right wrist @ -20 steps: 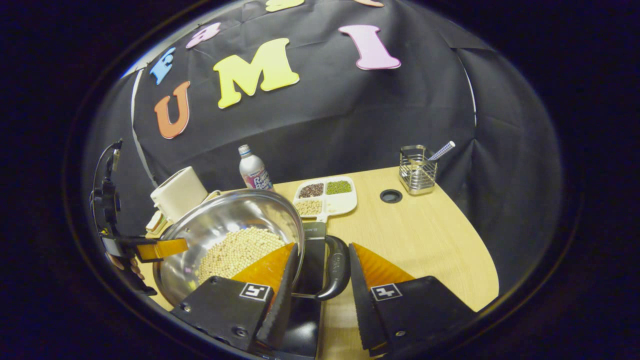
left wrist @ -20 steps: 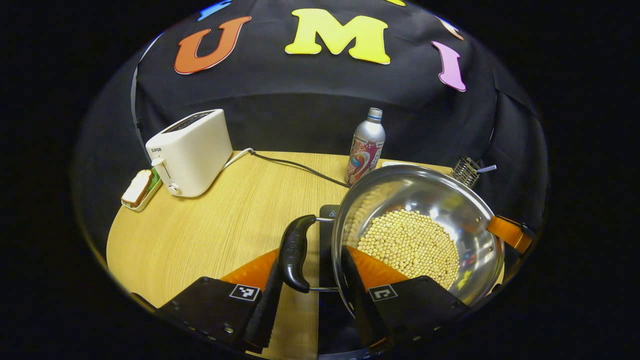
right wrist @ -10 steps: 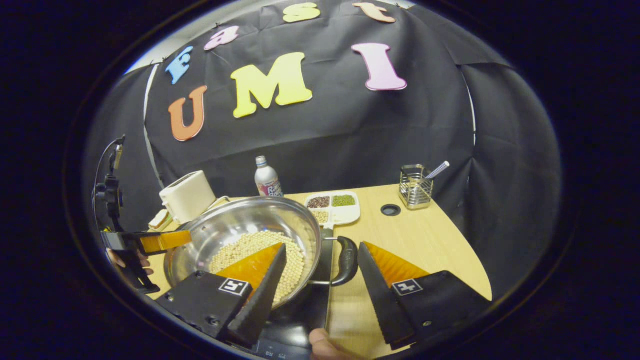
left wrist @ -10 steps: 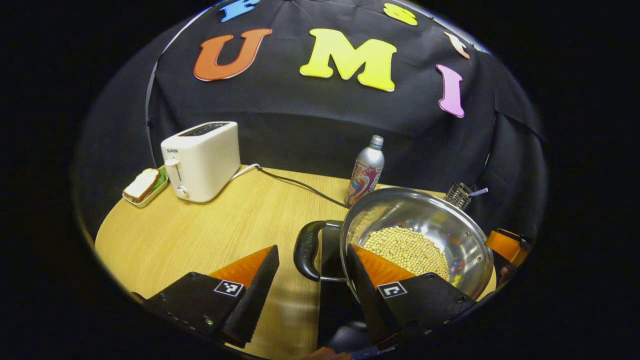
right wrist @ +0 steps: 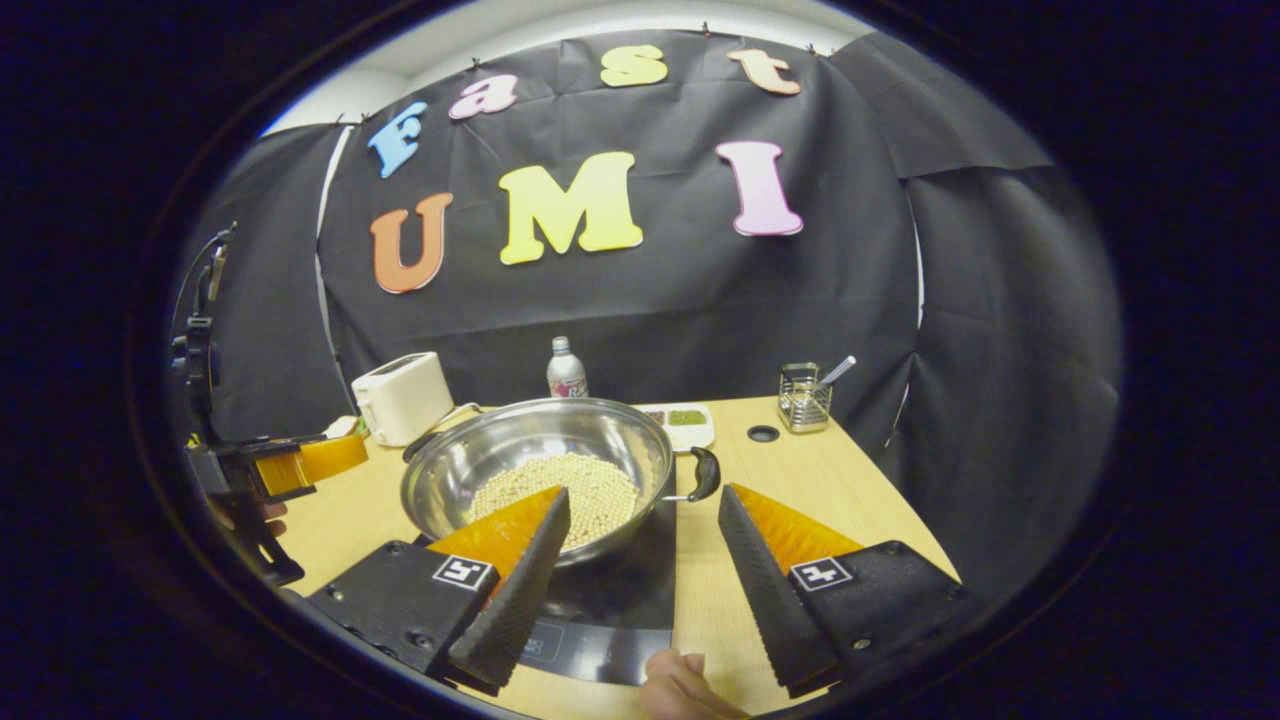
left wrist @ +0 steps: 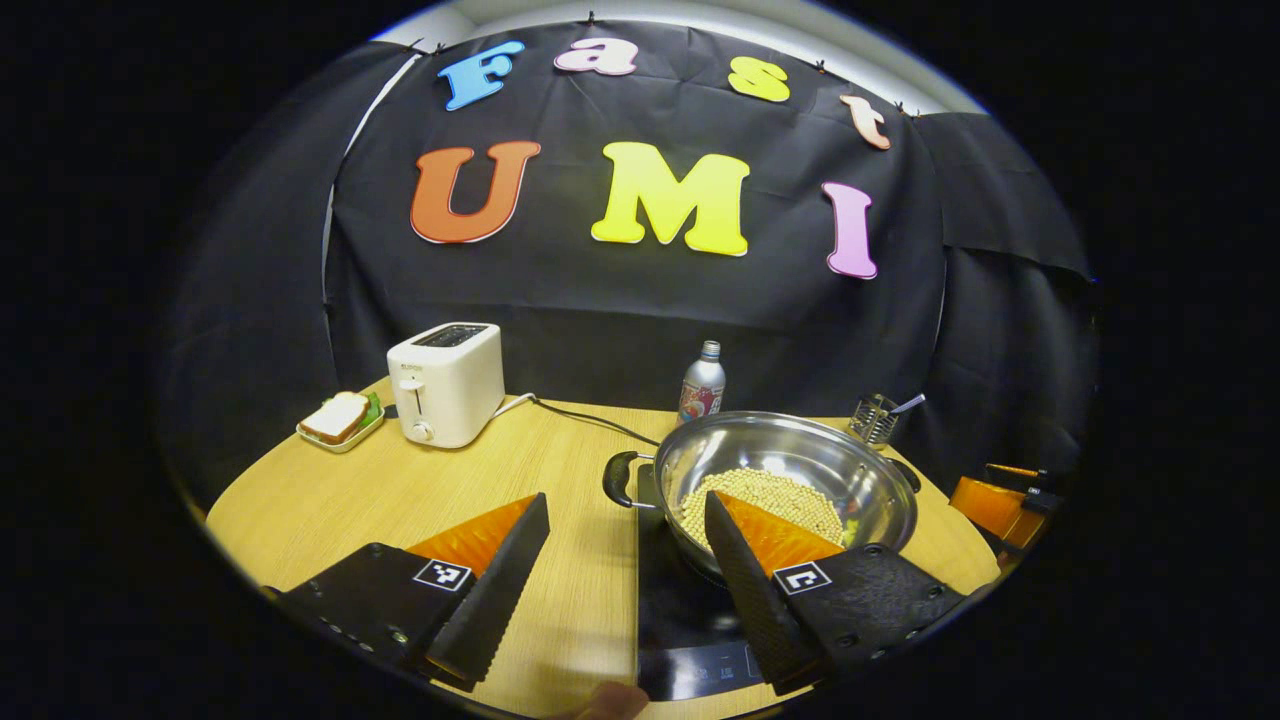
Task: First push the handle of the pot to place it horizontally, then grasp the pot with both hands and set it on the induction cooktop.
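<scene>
pot (left wrist: pixel 790 470): shiny steel, wide and shallow, upright, open top, sits on the cooktop
contents: layer of pale round beans (right wrist: pixel 560 492) across the bottom
handles: two black loop handles, one per side, both lying horizontal; left one (left wrist: pixel 618 478), right one (right wrist: pixel 704 474)
cooktop (right wrist: pixel 620 585): flat black slab on the wooden table, near the front edge; control panel strip at its near end; pot covers its far half

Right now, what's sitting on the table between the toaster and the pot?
In the left gripper view, only the toaster's cord crosses bare tabletop toward the pot. The bottle stands farther back, near the wall.
</scene>
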`<state>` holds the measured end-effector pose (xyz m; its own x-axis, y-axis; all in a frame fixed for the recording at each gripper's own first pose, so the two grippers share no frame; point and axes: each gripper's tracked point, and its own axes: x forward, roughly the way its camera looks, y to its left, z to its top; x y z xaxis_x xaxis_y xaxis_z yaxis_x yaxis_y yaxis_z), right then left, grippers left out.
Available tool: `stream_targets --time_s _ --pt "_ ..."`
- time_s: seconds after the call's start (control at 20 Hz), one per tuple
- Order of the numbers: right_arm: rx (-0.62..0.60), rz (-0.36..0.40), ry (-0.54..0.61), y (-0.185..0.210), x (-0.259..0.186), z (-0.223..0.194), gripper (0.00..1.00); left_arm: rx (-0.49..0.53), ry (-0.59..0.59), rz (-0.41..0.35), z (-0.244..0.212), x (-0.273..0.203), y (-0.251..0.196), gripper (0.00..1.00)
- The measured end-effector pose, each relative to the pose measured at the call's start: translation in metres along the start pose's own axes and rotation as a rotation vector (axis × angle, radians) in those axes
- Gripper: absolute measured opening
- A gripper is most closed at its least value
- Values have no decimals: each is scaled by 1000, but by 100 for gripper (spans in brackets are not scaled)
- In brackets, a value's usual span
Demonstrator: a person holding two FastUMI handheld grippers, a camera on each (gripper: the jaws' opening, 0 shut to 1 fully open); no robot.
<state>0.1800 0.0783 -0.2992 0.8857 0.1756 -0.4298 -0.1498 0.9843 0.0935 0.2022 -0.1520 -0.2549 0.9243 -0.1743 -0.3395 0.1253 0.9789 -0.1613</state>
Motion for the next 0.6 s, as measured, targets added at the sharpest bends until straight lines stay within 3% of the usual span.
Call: stream_targets --time_s 0.25,0.6 --pt "43 -30 -68 -6 -49 7 93 23 -47 -6 2 -62 -10 94" --pt "46 -50 -134 -8 -132 22 100 46 -119 2 28 -150 -8 93"
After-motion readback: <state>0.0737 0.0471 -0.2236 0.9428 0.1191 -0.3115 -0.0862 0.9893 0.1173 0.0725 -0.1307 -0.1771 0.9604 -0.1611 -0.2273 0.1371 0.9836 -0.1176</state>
